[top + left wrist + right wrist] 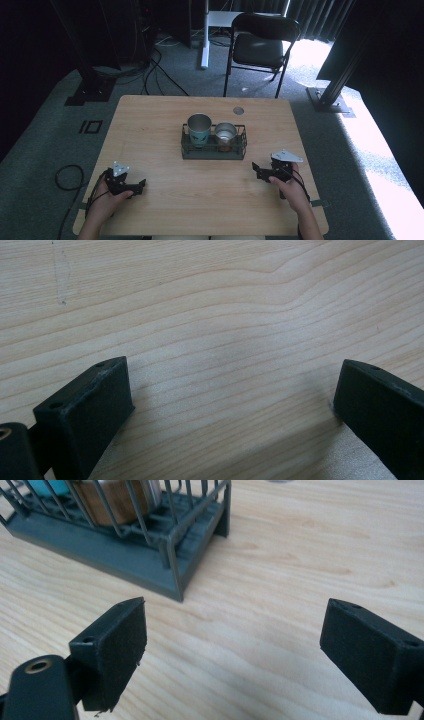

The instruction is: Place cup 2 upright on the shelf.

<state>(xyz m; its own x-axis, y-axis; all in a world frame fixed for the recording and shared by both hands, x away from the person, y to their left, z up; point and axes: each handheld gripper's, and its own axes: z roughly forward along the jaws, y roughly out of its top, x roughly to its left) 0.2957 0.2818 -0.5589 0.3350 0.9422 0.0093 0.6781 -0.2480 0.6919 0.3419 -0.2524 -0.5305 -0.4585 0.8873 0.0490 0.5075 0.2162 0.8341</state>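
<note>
Both the left gripper (141,184) and right gripper (256,169) sat released, jaws wide, empty. The high view gave two metal cups (199,128) in the dark wire rack (213,152). The right gripper view caught the rack's corner (172,560) close.

Inventory as I saw it: two cups (199,129) (225,134) in one rack (213,151); one table (150,125); one chair (260,47); my two grippers (141,184) (255,168), one per hand.
</note>
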